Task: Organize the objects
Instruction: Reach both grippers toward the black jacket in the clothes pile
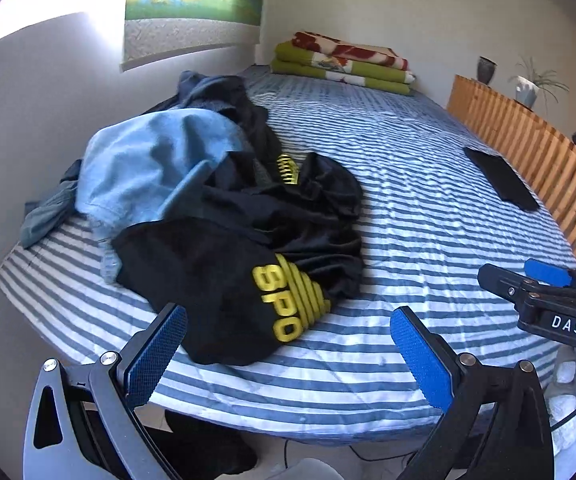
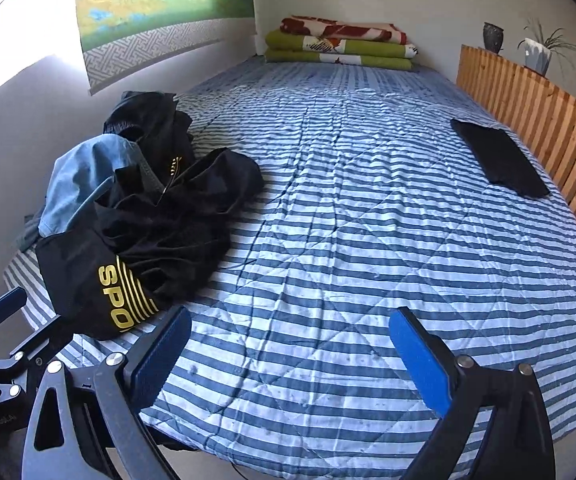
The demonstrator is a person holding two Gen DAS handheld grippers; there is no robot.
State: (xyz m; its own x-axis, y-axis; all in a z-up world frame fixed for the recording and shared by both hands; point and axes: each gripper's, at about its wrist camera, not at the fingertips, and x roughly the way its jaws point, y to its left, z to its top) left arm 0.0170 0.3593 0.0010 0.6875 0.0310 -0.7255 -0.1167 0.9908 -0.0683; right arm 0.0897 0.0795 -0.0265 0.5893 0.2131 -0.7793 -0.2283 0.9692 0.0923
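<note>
A bed (image 2: 347, 240) under a blue-and-white striped quilt filled a small room with pale walls, a wooden slatted rail (image 2: 535, 120) along its far side and a green landscape hanging (image 2: 160, 4) on the wall.

Nearest the cameras, the left gripper (image 1: 288, 356) and the right gripper (image 2: 288, 356), each with blue ribbed pads, stood wide open and empty above the bed's near edge, both tilted down toward the quilt.

Just beyond the left gripper lay a crumpled heap of clothing: a black fabric garment with yellow lettering and stripes (image 1: 248, 280) spilled toward the near edge, with a light blue soft garment (image 1: 148, 168) bunched behind it and further dark cloth piled toward the wall. The right gripper faced bare quilt, with the heap off to its left.

The clothes looked light, limp and easily snagged on one another; a pinch on the black garment's near hem or a raised fold beside the yellow print would likely lift it free, though the layers beneath might drag along.

Farther across the bed, a flat black folded cloth (image 2: 499, 156) rested beside the rail, well apart from the heap. At the far end, folded green and red-patterned blankets (image 2: 339, 44) were stacked against the wall, and a dark vase (image 2: 492, 37) and a potted plant (image 2: 539, 52) stood behind the rail.
</note>
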